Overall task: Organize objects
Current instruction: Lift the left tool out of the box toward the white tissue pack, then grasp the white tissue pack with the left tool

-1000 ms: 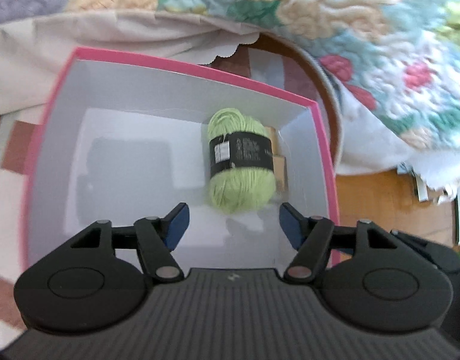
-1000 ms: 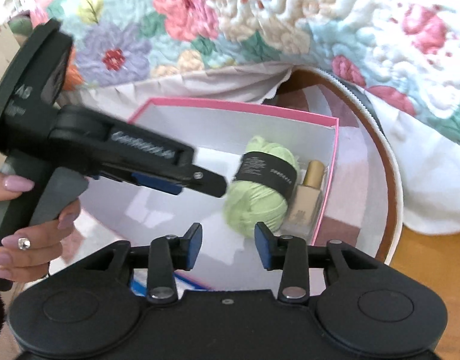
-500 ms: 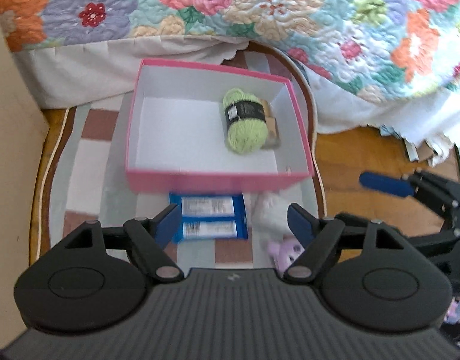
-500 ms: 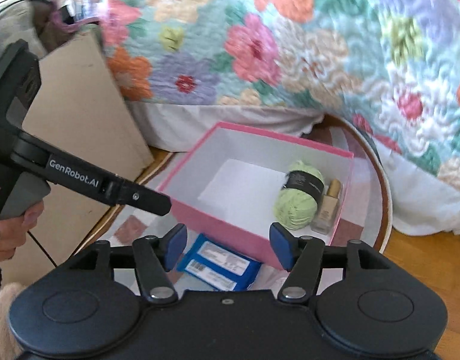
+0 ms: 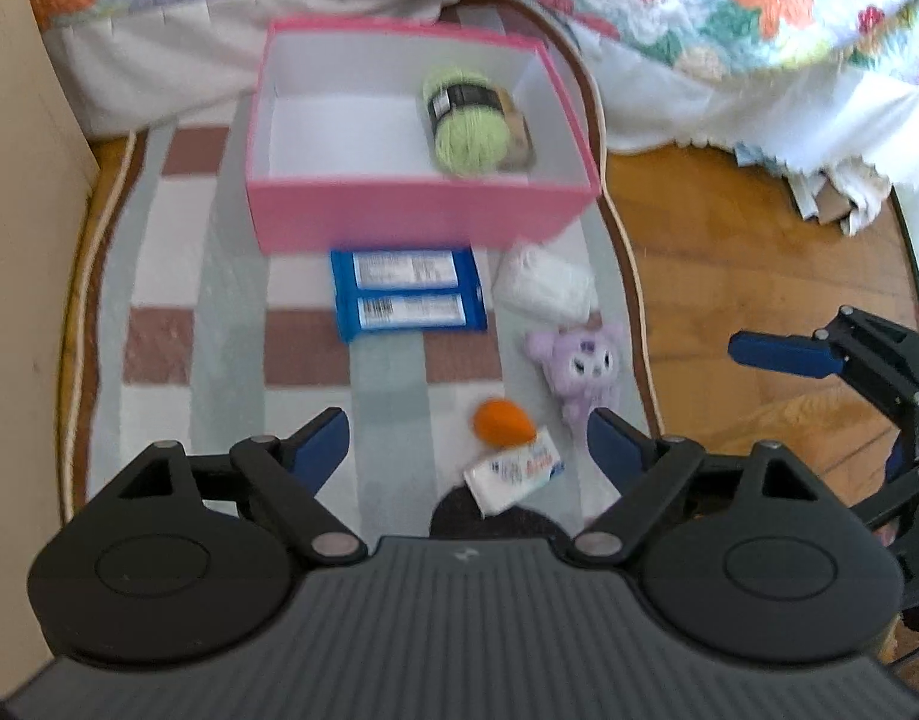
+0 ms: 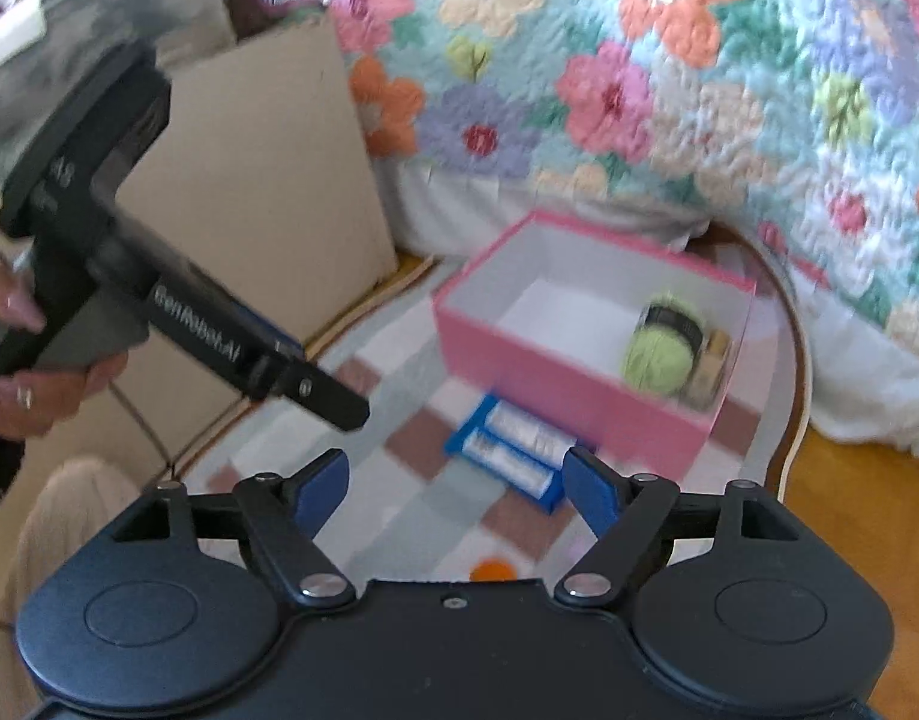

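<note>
A pink box [image 5: 411,210] [image 6: 555,384] stands on the checked rug; inside it lie a green yarn ball [image 5: 468,117] [image 6: 660,348] and a beige bottle [image 5: 519,132] [image 6: 711,372]. In front of the box lie a blue packet [image 5: 408,294] [image 6: 510,456], a white bundle [image 5: 546,285], a purple plush toy [image 5: 579,369], an orange piece [image 5: 501,420] [image 6: 492,570] and a small white pack [image 5: 513,474]. My left gripper [image 5: 468,447] is open and empty above the rug. My right gripper [image 6: 453,483] is open and empty; it also shows at the right of the left wrist view [image 5: 783,354].
A flowered quilt [image 6: 639,90] hangs behind the box. A beige cardboard panel [image 6: 261,204] stands at the left. Wooden floor [image 5: 729,240] lies right of the rug, with crumpled paper [image 5: 831,198] on it. A dark round thing [image 5: 453,510] peeks out under the white pack.
Both grippers have pulled back and up from the box, leaving the yarn inside. The rug items in front of the box have come into view. The right jaws have opened wider.
</note>
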